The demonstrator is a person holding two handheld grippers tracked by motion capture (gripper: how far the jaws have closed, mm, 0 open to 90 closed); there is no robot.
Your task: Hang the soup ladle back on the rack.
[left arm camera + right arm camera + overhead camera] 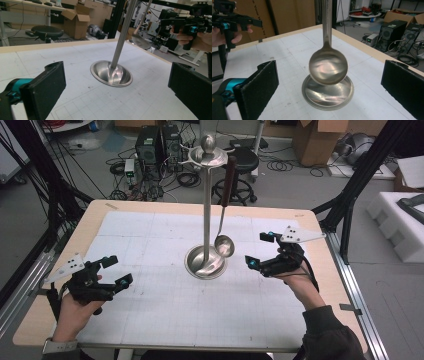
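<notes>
Right gripper [260, 251] gapes level beside hanging ladle [224, 245].

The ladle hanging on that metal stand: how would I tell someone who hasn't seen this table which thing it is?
Find the white gridded mat on the wooden table, then the tall steel stand rising from a round dish base at its middle. From the stand's top hangs the long-handled steel ladle, bowl just above the base. It is the one thing dangling, not resting on the table.
</notes>
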